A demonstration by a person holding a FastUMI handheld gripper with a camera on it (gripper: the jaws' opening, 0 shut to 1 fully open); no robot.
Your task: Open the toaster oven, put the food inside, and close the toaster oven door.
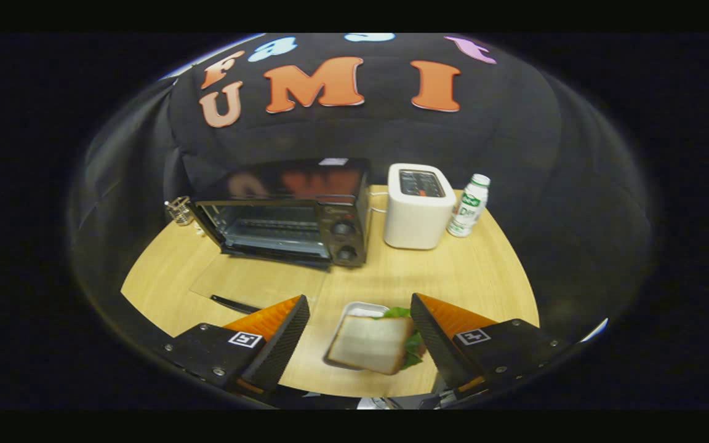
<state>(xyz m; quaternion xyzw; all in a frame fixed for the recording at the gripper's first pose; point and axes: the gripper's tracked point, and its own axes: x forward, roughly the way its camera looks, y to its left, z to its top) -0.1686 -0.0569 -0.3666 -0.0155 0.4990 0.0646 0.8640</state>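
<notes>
A pale wooden desk (453, 277) is sitting inside a dark cloth booth, carrying everything in play. On its near part, a sandwich (372, 343) with a leaf of lettuce showing is resting on a small metal tray (362, 307), lying between the fingers of the tool (360, 335). The tool is standing spread wide, its fingers well apart and touching nothing, so the food is not yet being held. Farther off and to the left, the black toaster oven (287, 212) is standing with its glass door (256, 280) folded down flat toward the near side, the rack inside exposed. Right of it are standing a white toaster (417, 212) and a small white bottle (469, 206); a wire object (180, 210) is sitting at the oven's far left.

The likely trouble is the bread sliding off the filling if the fingers squeeze unevenly, or the tray catching the lowered door's near edge on the way in. The desk between tray and oven is lying bare, giving a straight path, though the oven mouth looks low and calls for a level entry.
</notes>
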